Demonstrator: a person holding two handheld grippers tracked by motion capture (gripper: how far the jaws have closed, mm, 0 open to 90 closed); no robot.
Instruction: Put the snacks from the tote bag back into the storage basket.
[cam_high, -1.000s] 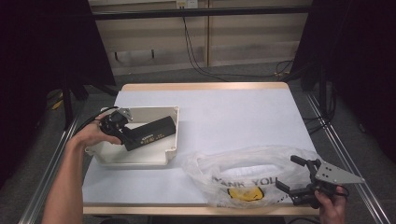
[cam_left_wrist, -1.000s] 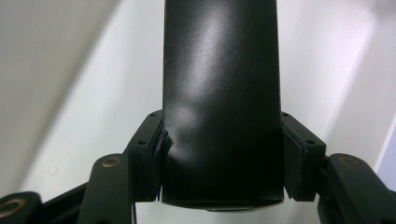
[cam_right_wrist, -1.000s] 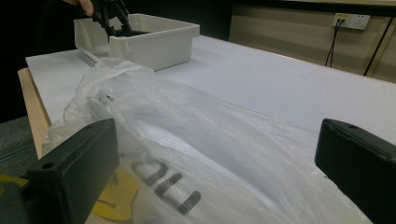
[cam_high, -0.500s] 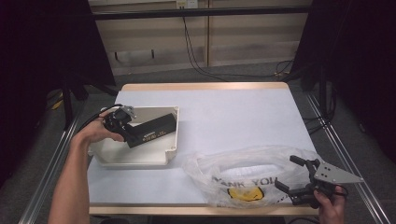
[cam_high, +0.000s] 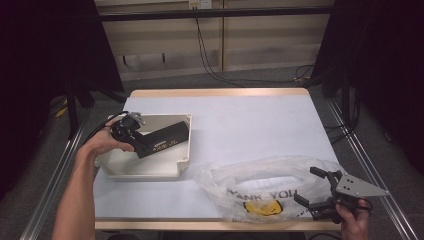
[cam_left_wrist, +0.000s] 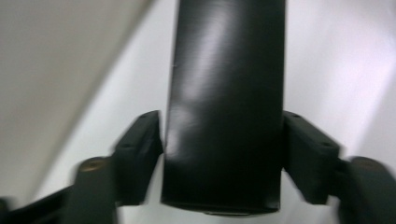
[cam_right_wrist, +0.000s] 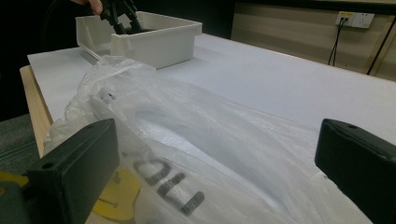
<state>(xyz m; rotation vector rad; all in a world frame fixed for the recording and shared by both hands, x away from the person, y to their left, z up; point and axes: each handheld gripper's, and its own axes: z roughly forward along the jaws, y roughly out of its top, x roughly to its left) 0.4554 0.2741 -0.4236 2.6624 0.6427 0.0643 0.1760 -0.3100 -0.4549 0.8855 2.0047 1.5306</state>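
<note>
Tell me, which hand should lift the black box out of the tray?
Probably the left. The left gripper already has the black box between its jaws over the tray. The right gripper is far off, by the bag.

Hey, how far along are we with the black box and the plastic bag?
Done: the black box lies in the white tray. In hand: the left gripper has just been opening its jaws; the box sits between them and looks released. The right gripper is open at the edge of the plastic bag. Left: the box is not in the bag, so any bagging isn't yet done.
</note>
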